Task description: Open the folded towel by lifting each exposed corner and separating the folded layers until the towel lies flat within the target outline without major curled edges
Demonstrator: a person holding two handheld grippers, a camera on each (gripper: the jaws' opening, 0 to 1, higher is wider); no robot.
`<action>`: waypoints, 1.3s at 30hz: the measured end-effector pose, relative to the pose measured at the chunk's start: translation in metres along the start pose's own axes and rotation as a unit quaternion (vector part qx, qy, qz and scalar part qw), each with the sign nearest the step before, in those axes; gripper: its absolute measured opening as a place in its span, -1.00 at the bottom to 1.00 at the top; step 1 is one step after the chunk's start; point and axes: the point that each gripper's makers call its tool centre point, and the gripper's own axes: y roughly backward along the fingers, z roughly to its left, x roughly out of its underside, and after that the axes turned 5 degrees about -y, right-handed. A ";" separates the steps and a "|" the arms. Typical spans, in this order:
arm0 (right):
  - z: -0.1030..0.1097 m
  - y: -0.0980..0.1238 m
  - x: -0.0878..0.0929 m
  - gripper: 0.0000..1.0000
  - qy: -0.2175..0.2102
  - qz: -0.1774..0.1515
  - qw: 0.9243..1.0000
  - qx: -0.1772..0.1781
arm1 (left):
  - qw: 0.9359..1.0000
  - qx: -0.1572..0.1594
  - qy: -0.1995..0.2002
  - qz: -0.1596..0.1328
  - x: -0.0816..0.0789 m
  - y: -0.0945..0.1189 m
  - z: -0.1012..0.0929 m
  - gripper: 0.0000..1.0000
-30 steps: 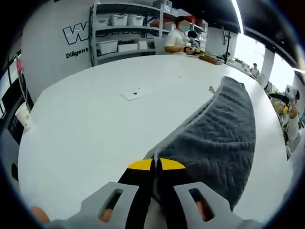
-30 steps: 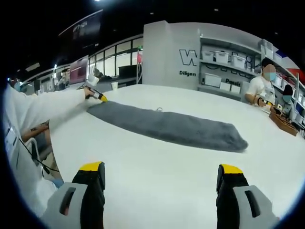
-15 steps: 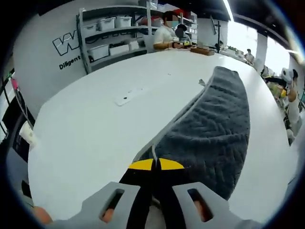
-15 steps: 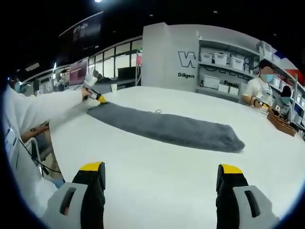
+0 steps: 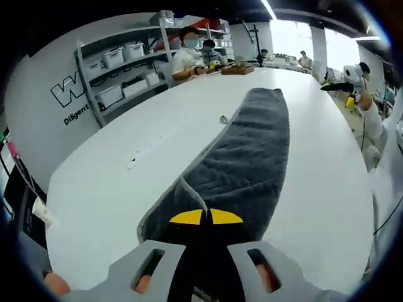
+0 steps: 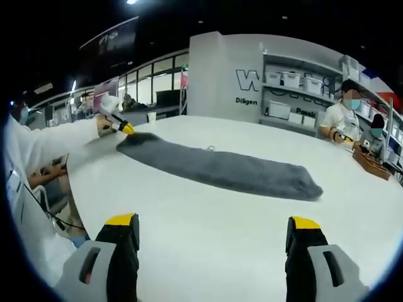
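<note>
A long grey folded towel [image 5: 245,157] with a woven zigzag pattern lies on the white table [image 5: 113,182] and runs away from my left gripper [image 5: 206,217]. That gripper is shut on the towel's near corner, which is raised a little, showing a pale edge. In the right gripper view the same towel [image 6: 227,168] stretches across the table's middle, and the left gripper [image 6: 124,128] pinches its far left end. My right gripper [image 6: 214,229] stands open over bare table, well short of the towel, with nothing between its jaws.
Shelves with white bins [image 6: 296,78] line the back wall. Seated people [image 6: 343,116] work at the table's far end beside a wooden box [image 6: 374,165]. A sleeve [image 6: 50,148] reaches along the left of the right gripper view.
The left gripper has lifted the towel's corner and pulled it, and its view has swung so the towel runs straight ahead. The right gripper has stayed still and open.
</note>
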 end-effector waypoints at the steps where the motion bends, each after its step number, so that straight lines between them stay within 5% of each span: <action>1: 0.000 0.000 0.000 0.96 0.000 0.000 1.000 0.000 | 1.000 0.002 -0.002 -0.002 -0.001 0.002 -0.004 -0.98; 20: 0.004 0.008 0.003 0.95 0.002 -0.001 1.000 0.002 | 0.992 0.121 -0.022 -0.035 0.004 0.025 -0.095 -0.98; 29: 0.007 0.009 0.003 0.95 0.006 0.000 1.000 0.001 | 0.977 0.210 -0.045 -0.012 0.025 0.030 -0.141 -0.98; 39: 0.006 0.010 0.005 0.95 0.006 0.004 1.000 0.005 | 0.960 0.271 -0.063 0.021 0.044 0.043 -0.158 -0.98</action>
